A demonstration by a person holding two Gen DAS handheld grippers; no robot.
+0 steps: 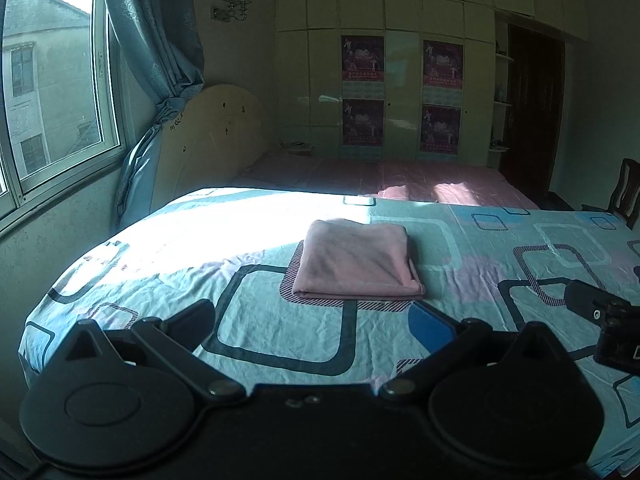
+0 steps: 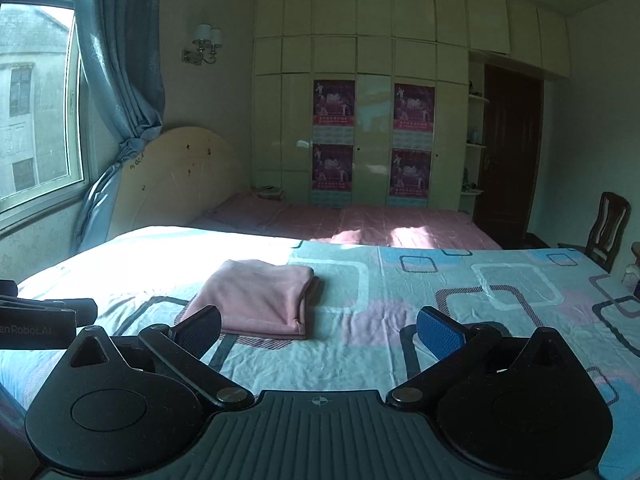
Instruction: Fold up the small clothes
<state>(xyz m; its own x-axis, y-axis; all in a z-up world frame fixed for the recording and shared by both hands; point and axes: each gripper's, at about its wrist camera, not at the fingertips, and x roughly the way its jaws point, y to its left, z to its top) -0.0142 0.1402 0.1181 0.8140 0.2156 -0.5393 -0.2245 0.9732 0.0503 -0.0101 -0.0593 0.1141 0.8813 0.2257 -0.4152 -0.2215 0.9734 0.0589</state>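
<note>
From the left wrist, the folded pink garment [image 1: 357, 265] lay flat on the patterned bedsheet [image 1: 500, 248], just beyond the left gripper [image 1: 316, 322], whose jaws stood spread wide with nothing between them.

From the right wrist, the garment [image 2: 260, 300] lay ahead and toward the window [image 2: 36, 96] side of the right gripper [image 2: 320, 326], likewise released and empty.
</note>
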